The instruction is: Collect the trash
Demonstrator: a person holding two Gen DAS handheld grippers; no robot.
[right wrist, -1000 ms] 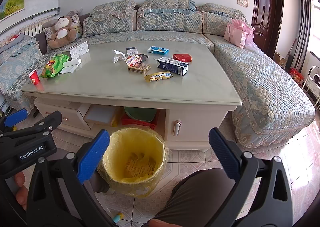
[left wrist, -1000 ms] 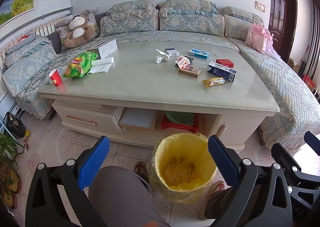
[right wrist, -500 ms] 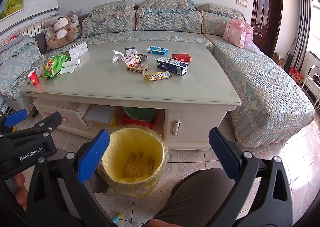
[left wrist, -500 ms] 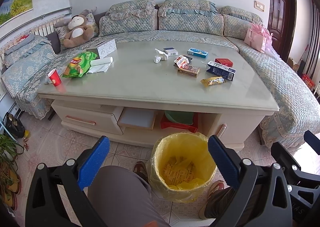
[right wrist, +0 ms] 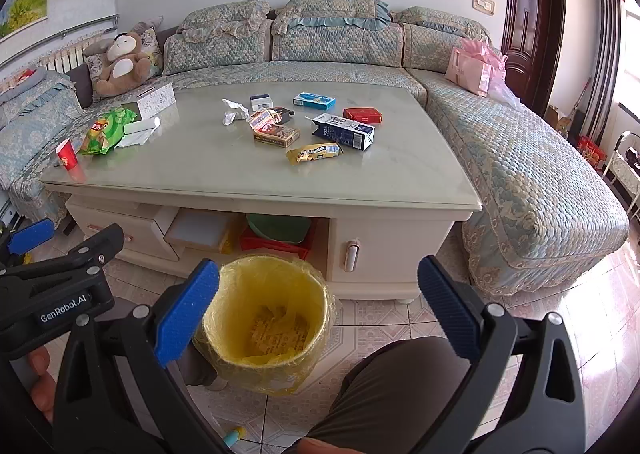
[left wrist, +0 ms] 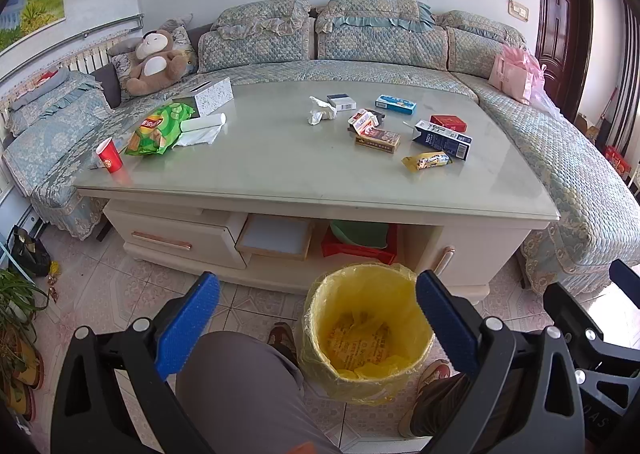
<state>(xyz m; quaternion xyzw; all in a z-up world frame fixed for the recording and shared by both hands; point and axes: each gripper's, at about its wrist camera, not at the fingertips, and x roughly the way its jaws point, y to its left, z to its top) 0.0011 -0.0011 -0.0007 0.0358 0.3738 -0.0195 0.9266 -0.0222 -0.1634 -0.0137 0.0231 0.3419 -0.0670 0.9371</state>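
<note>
On the glass table top, right of the middle: yellow snack wrapper (left wrist: 427,161) lying flat nearest the front edge, blue-white carton (left wrist: 442,139) on its side just behind, brown flat box (left wrist: 377,142) to the left. Further back: crumpled white tissue (left wrist: 320,113), red box (left wrist: 448,122). On the floor in front: round bin with yellow bag liner (left wrist: 366,330), upright, some paper at the bottom.

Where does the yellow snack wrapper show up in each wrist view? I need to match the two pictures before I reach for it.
Left wrist: yellow snack wrapper lies right of centre on the table, just in front of the blue-and-white carton.
Right wrist: the wrapper lies near the picture's centre, again in front of that carton.
Shared landmark: the yellow-lined bin on the floor in front of the table.
</note>
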